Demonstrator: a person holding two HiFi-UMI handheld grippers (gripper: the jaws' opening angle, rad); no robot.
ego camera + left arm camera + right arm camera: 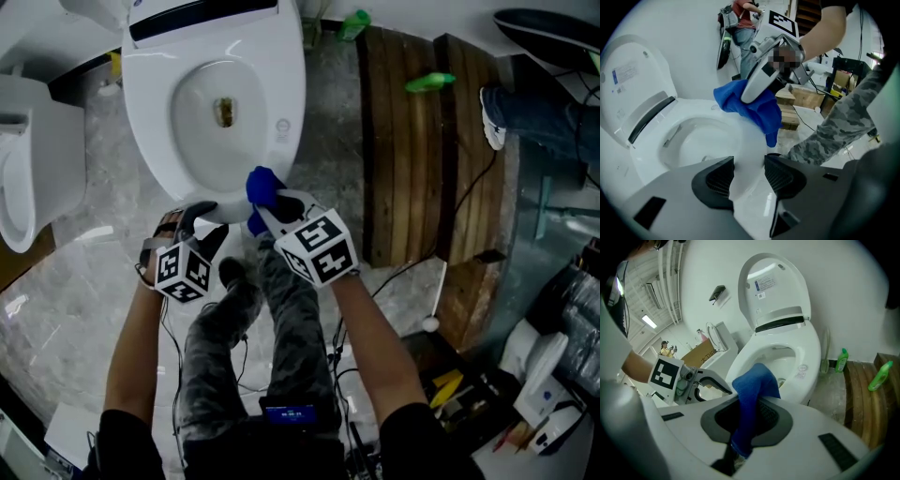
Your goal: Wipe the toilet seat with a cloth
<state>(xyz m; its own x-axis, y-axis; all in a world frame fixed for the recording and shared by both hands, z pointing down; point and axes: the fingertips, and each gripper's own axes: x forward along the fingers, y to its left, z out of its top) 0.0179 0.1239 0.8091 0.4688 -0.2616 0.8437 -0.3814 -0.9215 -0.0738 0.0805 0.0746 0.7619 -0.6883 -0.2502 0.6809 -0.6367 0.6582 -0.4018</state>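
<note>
We're in a mock-up bathroom set inside a workshop or test hall. A white ceramic toilet [155,103], lid raised, stands on grey marble-look floor tiles [84,281], with a second white toilet [23,178] near it. Dark wooden planks [412,169], a green plastic spray bottle [429,82], loose black cables [403,273], a brown cardboard box [698,354] and ceiling strip lights [649,320] say industrial space.

Nothing was legible anywhere. Lid sticker [766,284] had a blue header bar and lines of print, all too small to read. Round sticker [282,126] on the seat [145,122] rim was unreadable. Left cube [184,272] and right cube [319,247] carried black-and-white square markers: patterns only, no characters. Small blue screen [290,412] at the person's waist was blurred.
</note>
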